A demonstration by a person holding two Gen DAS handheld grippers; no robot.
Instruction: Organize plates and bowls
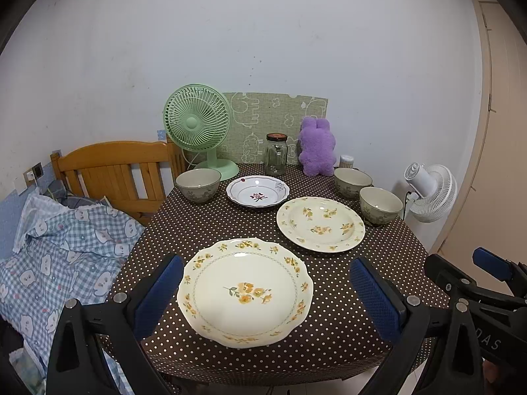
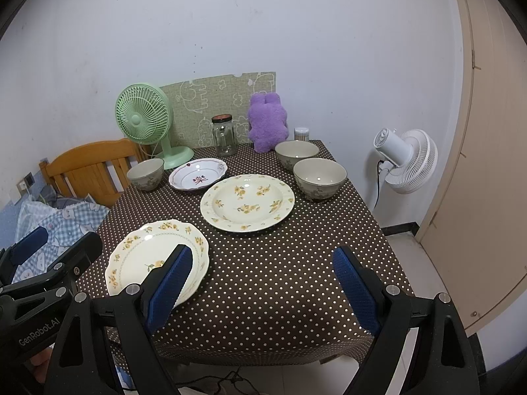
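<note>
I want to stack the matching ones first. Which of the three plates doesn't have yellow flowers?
The small white plate at the back, between the green fan and the round yellow-flowered plate. It has a dark red flower motif; the scalloped plate also has yellow flowers.

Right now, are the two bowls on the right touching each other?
Cannot tell. In both views the nearer bowl overlaps the farther bowl, hiding any gap or contact.

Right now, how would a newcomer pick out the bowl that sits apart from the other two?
Start at the green fan at the back of the dotted table. The lone bowl sits just before its base, left of the white red-flowered dish. The other two bowls pair up on the right.
</note>
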